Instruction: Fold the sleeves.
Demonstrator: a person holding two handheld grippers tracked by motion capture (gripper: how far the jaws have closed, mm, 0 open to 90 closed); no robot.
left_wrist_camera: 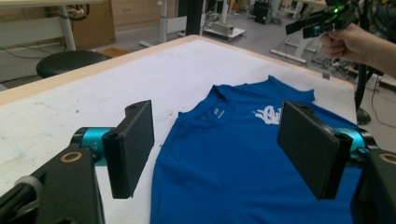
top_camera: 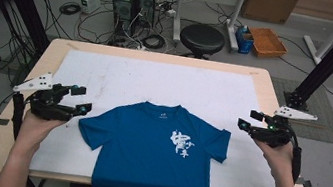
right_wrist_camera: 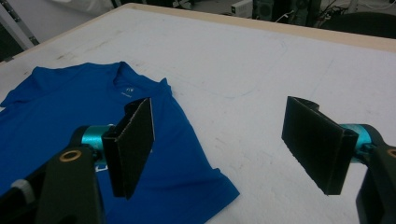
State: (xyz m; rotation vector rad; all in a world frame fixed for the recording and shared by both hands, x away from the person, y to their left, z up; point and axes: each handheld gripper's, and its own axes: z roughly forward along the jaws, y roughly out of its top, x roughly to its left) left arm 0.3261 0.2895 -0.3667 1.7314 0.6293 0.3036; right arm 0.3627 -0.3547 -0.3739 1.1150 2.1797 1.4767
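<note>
On the white mat [top_camera: 121, 79], blue t-shirt [top_camera: 154, 157] lies flat, face up, hem over near table edge. Left gripper [top_camera: 81, 100] & right gripper [top_camera: 246, 120] hover beside sleeves, jaws apart, nothing held. Folding not started; all left.

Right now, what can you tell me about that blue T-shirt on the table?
The blue T-shirt is short-sleeved, of smooth, sporty-looking fabric, with a white brush-style print on the chest and a small white mark under the collar. It lies flat, front up, sleeves spread, on the white sheet covering the table; its hem hangs over the near edge. Nothing grips it: both grippers hover open beside its sleeves.
</note>
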